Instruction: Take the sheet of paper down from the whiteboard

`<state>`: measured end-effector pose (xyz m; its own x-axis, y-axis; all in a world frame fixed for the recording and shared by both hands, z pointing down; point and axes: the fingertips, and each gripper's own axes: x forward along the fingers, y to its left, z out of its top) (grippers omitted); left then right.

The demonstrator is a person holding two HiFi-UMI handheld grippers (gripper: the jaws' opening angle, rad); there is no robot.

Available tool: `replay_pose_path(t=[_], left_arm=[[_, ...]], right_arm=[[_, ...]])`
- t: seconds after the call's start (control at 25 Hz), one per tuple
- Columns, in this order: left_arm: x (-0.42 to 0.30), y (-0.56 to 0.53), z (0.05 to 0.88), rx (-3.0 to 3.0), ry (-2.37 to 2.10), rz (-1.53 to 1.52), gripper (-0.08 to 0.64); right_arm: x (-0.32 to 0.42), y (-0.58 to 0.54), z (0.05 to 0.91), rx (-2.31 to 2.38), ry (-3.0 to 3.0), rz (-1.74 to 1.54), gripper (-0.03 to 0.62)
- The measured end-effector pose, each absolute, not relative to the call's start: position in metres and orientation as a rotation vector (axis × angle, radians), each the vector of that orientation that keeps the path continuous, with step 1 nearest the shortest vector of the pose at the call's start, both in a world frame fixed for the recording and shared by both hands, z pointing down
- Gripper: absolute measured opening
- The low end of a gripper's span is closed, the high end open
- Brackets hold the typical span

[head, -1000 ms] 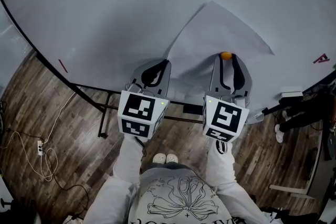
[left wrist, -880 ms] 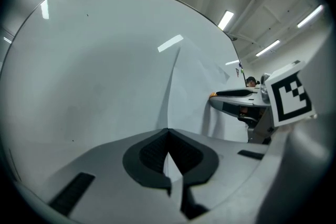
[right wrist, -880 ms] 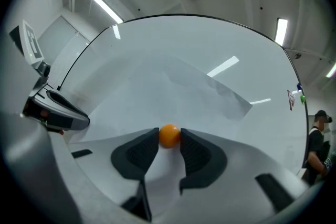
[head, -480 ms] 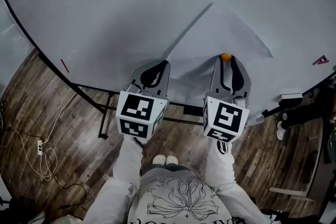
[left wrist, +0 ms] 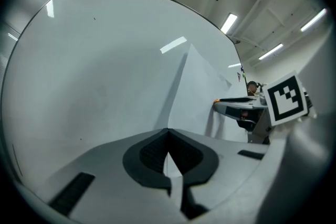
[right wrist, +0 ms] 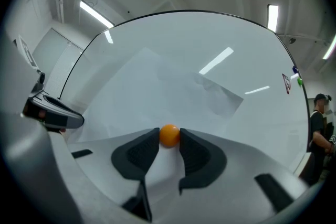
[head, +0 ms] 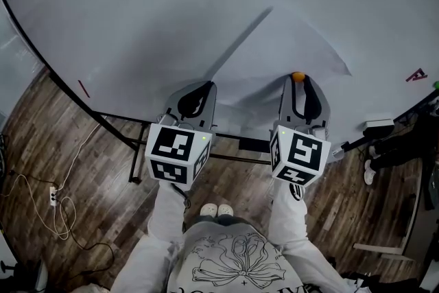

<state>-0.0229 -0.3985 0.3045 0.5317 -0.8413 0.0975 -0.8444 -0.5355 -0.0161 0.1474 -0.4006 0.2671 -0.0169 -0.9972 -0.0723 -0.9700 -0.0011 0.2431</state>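
A white sheet of paper (head: 288, 44) hangs on the whiteboard (head: 137, 24), its left edge lifted off the board and casting a shadow. A small orange magnet (head: 297, 76) sits at its lower edge. My left gripper (head: 199, 87) is shut on the sheet's lower left corner, and a sliver of paper (left wrist: 202, 92) shows between its pads (left wrist: 149, 152). My right gripper (head: 297, 80) points level at the board. Its pads (right wrist: 144, 152) touch the orange magnet (right wrist: 169, 135) on both sides. In the left gripper view the right gripper (left wrist: 231, 105) shows at the right.
The board's dark frame and stand legs (head: 137, 141) cross the wooden floor below. A cable with a power strip (head: 51, 194) lies at the left. A person (right wrist: 317, 123) stands off to the right. Red marks (head: 416, 75) sit on the board's right side.
Both grippers stay at the board's lower edge. The left gripper has drifted slightly left, and the shadow under the sheet's lifted left edge has grown longer.
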Motion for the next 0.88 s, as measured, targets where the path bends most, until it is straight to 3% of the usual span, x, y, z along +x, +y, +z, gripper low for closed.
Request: replay_pose_path(t=[0.88], left_arm=[[-0.081,-0.398,0.31,2.564,-1.684,0.113,0.002]], right_arm=[[0.196,-0.394,0.276,2.171,-2.094,-0.265,0.118]])
